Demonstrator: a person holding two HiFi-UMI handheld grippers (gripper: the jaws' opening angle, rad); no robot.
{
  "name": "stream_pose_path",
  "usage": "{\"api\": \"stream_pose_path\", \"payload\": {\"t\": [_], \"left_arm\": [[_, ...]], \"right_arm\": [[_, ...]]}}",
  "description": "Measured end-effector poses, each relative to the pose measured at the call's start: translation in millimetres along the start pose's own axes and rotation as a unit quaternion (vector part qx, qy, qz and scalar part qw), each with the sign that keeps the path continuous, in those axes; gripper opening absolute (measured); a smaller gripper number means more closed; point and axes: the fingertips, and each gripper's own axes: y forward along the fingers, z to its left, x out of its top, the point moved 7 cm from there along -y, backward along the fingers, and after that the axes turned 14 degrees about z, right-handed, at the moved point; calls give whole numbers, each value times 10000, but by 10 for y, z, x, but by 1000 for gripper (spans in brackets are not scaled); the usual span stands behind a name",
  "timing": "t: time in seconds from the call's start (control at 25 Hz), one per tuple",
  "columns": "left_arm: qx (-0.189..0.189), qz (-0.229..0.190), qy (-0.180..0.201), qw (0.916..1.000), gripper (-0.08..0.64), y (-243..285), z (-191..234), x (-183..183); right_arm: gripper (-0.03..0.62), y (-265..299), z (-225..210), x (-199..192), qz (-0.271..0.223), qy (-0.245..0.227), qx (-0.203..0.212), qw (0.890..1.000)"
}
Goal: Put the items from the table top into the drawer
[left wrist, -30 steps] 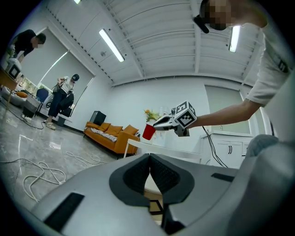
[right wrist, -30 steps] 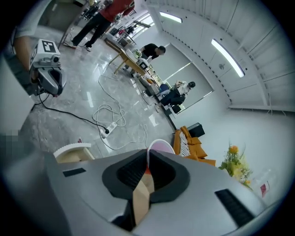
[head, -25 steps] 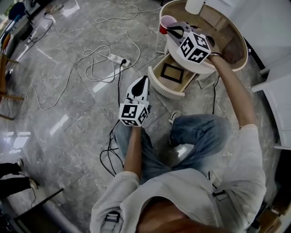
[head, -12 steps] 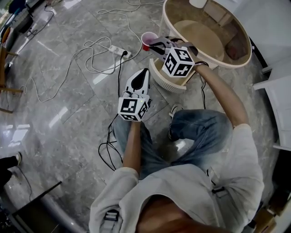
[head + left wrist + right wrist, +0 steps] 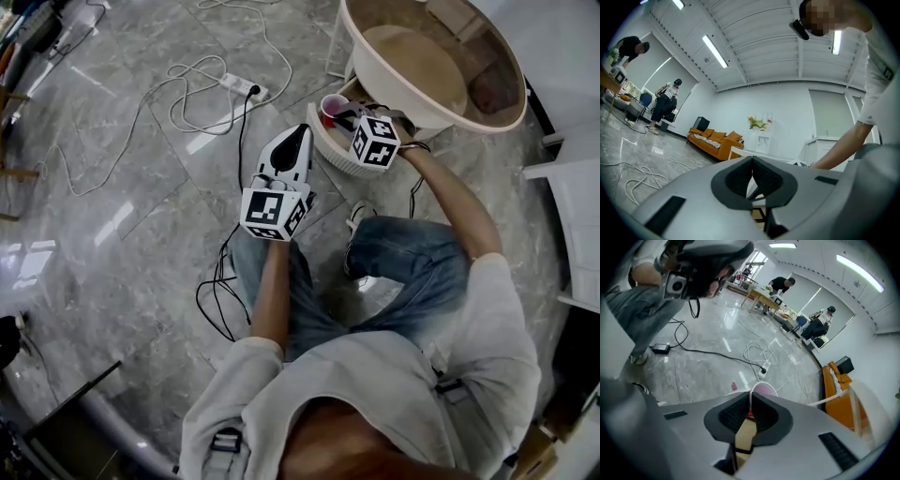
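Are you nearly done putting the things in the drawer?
The cream curved drawer already stands open. The right gripper is shut on the rim of the pink plastic cup, holding it right at the drawer, not yet let go. The left gripper is shut and empty. To do: drop the cup in. Whether more waits on the round glass-topped table I cannot tell; its far edge is cut off.

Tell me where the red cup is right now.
In the head view the red cup is at upper centre, its rim pinched in the right gripper, over the left end of the open drawer below the round table.
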Motion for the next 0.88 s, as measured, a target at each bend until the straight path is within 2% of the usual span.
{"api": "stream_pose_path", "payload": {"t": [0.2,0.44,0.84,0.88], "left_arm": [[-66,-38,-37,10000,15,17,0,8],[-184,129,25,9997,15,122,-45,-46],[-106,367,-5,9993,15,227,-19,-144],[-110,381,7,9992,15,235,-18,-147]], "right_arm": [[37,339,303,-479,602,215,352,9973],[37,630,534,-892,1129,533,657,9900],[39,790,668,-986,1106,907,850,9861],[56,796,676,-984,1103,949,924,9850]]}}
